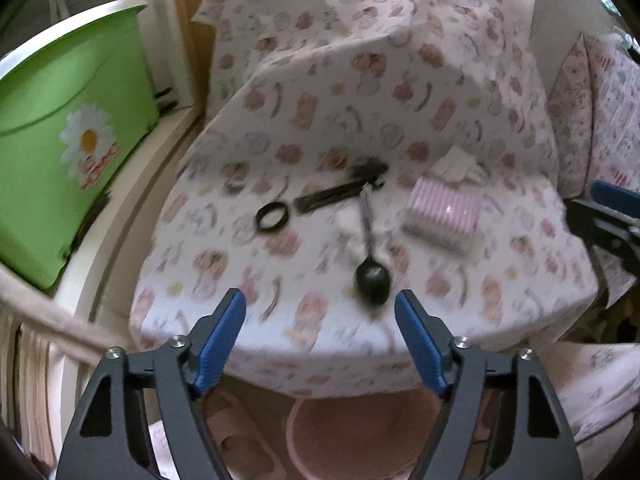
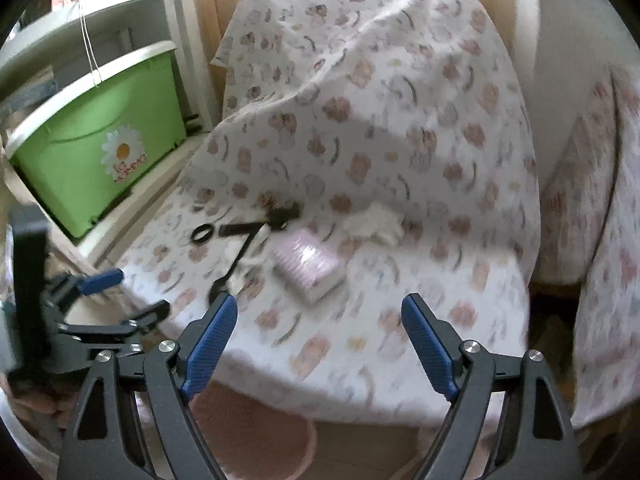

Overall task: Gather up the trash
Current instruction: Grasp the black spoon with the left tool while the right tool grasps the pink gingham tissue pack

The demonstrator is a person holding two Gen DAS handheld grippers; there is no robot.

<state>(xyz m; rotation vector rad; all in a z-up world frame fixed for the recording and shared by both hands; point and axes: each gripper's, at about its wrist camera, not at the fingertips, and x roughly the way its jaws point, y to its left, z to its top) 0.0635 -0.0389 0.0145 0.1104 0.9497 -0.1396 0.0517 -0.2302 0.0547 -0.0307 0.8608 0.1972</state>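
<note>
Trash: crumpled white tissue (image 1: pixel 460 166) (image 2: pixel 374 222) lies on the cloth-covered bench (image 1: pixel 360 128) behind the pink striped pack (image 1: pixel 442 214) (image 2: pixel 308 266) | left claw (image 1: pixel 320 334) wide, holds nothing | right claw (image 2: pixel 318 338) wide, holds nothing | blurry: spoon (image 1: pixel 370 264), black keyring (image 1: pixel 316 204), white bits under the spoon hard to tell

Both views are lit by soft, fairly bright daylight, with a broad shadow lying across the upper part of the patterned cloth (image 2: pixel 360 128) and a small glare spot on the striped pink packet (image 2: pixel 308 270). Motion blur smears the cloth print, the scissors (image 1: pixel 320 200) and the green bin (image 1: pixel 68 140), while the near blue finger pads (image 1: pixel 224 336) stay fairly sharp. The fisheye lens bends straight lines strongly toward the edges, and the corners fall off into black.
</note>
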